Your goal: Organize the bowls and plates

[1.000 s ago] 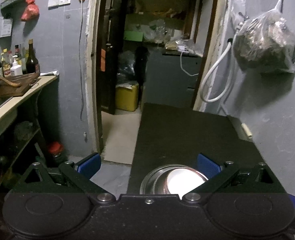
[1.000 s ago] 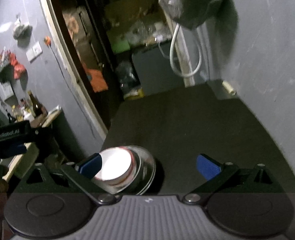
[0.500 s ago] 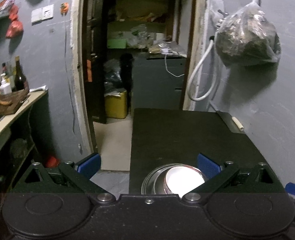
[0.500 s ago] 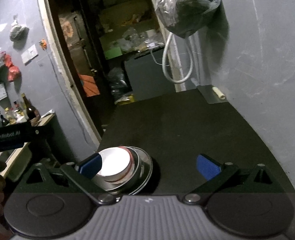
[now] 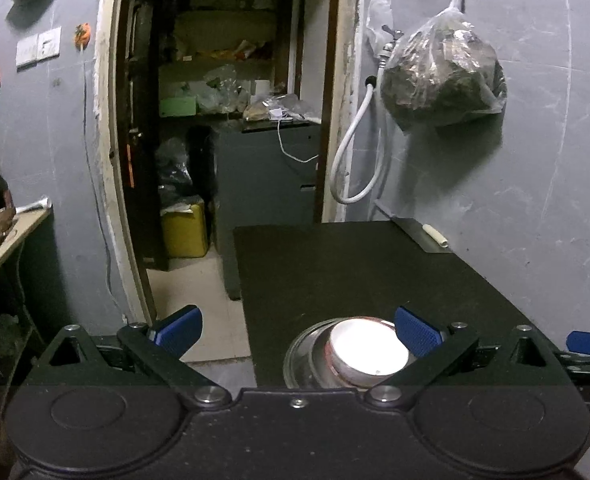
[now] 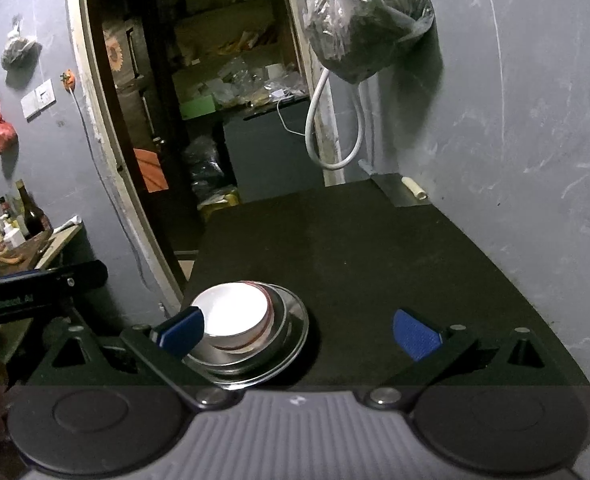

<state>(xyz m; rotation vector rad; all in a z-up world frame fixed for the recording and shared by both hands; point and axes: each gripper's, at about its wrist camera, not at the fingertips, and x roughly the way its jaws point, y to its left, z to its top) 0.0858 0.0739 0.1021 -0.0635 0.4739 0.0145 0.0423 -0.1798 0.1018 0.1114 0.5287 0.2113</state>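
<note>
A white bowl [image 5: 369,350] sits stacked inside a steel plate [image 5: 305,358] at the near left corner of the dark table [image 5: 359,268]. In the right wrist view the same bowl [image 6: 231,314] rests in the plate [image 6: 291,336]. My left gripper [image 5: 297,328] is open and empty, above and behind the stack, its right finger over the bowl's rim. My right gripper [image 6: 299,330] is open and empty, its left finger in front of the bowl. Neither gripper holds anything.
A bagged bundle [image 5: 441,80] and a white hose [image 5: 355,164] hang on the grey wall on the right. An open doorway [image 5: 223,120] with cluttered shelves lies beyond the table. A counter with bottles [image 6: 19,220] stands at the left. A small roll [image 5: 435,236] lies at the table's far right corner.
Both grippers have tilted up and drawn slightly back, so the stack shows a little lower and the views are more level. The bowl and plate have not moved.
</note>
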